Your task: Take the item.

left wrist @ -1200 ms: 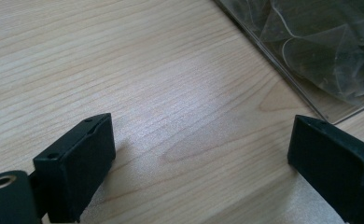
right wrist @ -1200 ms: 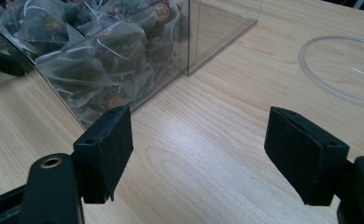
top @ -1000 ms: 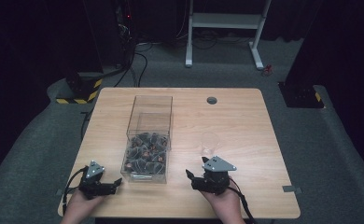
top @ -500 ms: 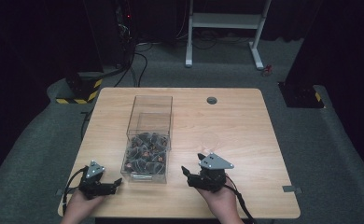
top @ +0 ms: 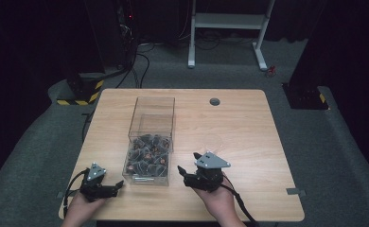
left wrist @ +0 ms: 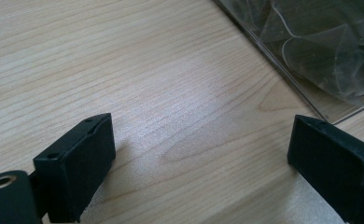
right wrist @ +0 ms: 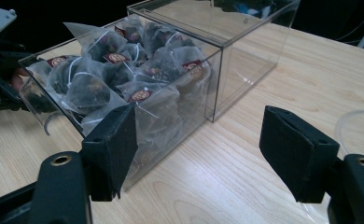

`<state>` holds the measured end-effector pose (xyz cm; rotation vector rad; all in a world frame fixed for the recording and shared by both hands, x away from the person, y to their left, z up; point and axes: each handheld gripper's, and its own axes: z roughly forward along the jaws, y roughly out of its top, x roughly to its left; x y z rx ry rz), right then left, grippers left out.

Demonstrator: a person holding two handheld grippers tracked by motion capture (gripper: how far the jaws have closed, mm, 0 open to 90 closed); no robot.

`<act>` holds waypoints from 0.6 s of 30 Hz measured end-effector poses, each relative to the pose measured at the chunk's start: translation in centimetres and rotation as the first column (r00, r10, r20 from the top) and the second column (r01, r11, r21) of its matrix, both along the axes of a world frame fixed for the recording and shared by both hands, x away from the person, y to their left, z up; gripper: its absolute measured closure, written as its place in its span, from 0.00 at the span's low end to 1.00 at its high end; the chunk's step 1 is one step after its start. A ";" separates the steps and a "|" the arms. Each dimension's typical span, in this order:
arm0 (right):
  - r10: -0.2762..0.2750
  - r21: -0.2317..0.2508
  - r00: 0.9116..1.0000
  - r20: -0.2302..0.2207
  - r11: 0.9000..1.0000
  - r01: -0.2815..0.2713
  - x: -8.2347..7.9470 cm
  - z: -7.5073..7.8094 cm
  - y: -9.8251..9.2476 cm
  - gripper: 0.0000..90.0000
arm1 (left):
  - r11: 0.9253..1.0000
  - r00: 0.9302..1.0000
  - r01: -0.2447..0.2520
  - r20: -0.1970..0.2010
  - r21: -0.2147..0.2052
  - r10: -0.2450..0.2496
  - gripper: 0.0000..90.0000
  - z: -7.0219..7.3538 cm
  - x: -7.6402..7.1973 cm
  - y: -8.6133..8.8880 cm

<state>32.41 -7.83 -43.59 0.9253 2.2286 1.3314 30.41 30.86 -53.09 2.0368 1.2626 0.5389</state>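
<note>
A pale wooden table [top: 249, 127] stands on grey carpet in a dark room, with a white metal frame [top: 230, 28] and black equipment behind it. At the table's near left corner, a person's left hand [top: 76, 210] holds the left gripper [top: 116, 187] low over the wood, its jaws standing wide apart with nothing between them; in the left gripper view the corner of the clear plastic box [left wrist: 311, 56] lies just beyond them. That clear plastic box [top: 152, 137], two compartments long, sits left of the table's centre. Its near compartment is heaped with pyramid tea bags [top: 147, 153], while the far compartment looks bare. Just right of the box, the right gripper [top: 188, 165] in the person's right hand [top: 218, 201] points toward the box's near end, jaws spread wide and holding nothing. In the right gripper view the tea bags [right wrist: 124, 79] press against the transparent wall. A small round grommet [top: 215, 101] marks the table's far side.
</note>
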 end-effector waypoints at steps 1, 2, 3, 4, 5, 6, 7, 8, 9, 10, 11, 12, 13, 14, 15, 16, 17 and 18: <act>0.003 -0.001 1.000 0.001 1.000 -0.003 0.0 0.1 0.2 0.33 | 1.000 1.000 0.000 0.000 0.000 0.000 0.09 0.0 0.0 0.0; 0.011 -0.007 1.000 0.014 1.000 -0.011 0.0 0.2 0.5 0.34 | 1.000 1.000 0.000 0.000 0.000 0.000 0.09 0.0 0.0 0.0; 0.011 -0.007 1.000 0.014 1.000 -0.011 0.0 0.2 0.5 0.34 | 1.000 1.000 0.000 0.000 0.000 0.000 0.09 0.0 0.0 0.0; 0.023 -0.006 1.000 0.008 1.000 -0.023 0.1 0.3 0.9 0.35 | 1.000 1.000 0.000 0.000 0.000 0.000 0.09 0.0 0.0 0.0; 0.023 -0.006 1.000 0.008 1.000 -0.023 0.1 0.3 0.9 0.35 | 1.000 1.000 0.000 0.000 0.000 0.000 0.09 0.0 0.0 0.0; 0.036 -0.012 0.999 0.013 0.999 -0.036 0.1 0.4 1.3 0.35 | 1.000 1.000 0.000 0.000 0.000 0.000 0.09 0.0 0.0 0.0; 0.038 -0.010 0.999 0.011 0.999 -0.037 0.1 0.4 1.5 0.35 | 1.000 1.000 0.000 0.000 0.000 0.000 0.09 0.0 0.0 0.0; 0.041 -0.012 0.999 0.011 0.999 -0.041 0.1 0.5 1.7 0.35 | 1.000 1.000 0.000 0.000 0.000 0.000 0.09 0.0 0.0 0.0; 0.048 -0.015 0.999 0.013 0.999 -0.048 0.2 0.5 1.9 0.36 | 1.000 1.000 0.000 0.000 0.000 0.000 0.09 0.0 0.0 0.0; 0.053 -0.017 0.998 0.018 0.998 -0.053 0.2 0.5 2.1 0.36 | 1.000 1.000 0.000 0.000 0.000 0.000 0.09 0.0 0.0 0.0; 0.053 -0.017 0.998 0.018 0.998 -0.053 0.2 0.5 2.1 0.36 | 1.000 1.000 0.000 0.000 0.000 0.000 0.09 0.0 0.0 0.0; 0.059 -0.024 0.998 0.017 0.998 -0.059 0.3 0.6 2.5 0.37 | 1.000 1.000 0.001 0.000 0.000 -0.001 0.09 0.0 0.0 0.0; 0.059 -0.024 0.998 0.017 0.998 -0.059 0.3 0.6 2.5 0.37 | 1.000 1.000 0.001 0.000 0.000 -0.001 0.09 0.0 0.0 0.0; 0.067 -0.023 0.998 0.016 0.998 -0.066 0.4 0.7 2.8 0.37 | 1.000 1.000 0.000 0.000 0.000 0.000 0.09 0.0 0.0 0.0; 0.067 -0.022 0.998 0.015 0.998 -0.067 0.4 0.7 2.9 0.37 | 1.000 1.000 0.000 0.000 0.000 0.000 0.09 0.0 0.0 0.0; 0.067 -0.022 0.998 0.015 0.998 -0.067 0.4 0.7 2.9 0.37 | 1.000 1.000 0.000 0.000 0.000 0.000 0.09 0.0 0.0 0.0; 0.072 -0.025 0.997 0.018 0.997 -0.071 0.4 0.7 3.1 0.37 | 1.000 1.000 0.000 0.000 0.000 0.000 0.09 0.0 0.0 0.0; 0.075 -0.025 0.997 0.020 0.997 -0.074 0.4 0.8 3.3 0.37 | 1.000 1.000 0.001 0.000 0.000 -0.001 0.09 0.0 0.0 0.0</act>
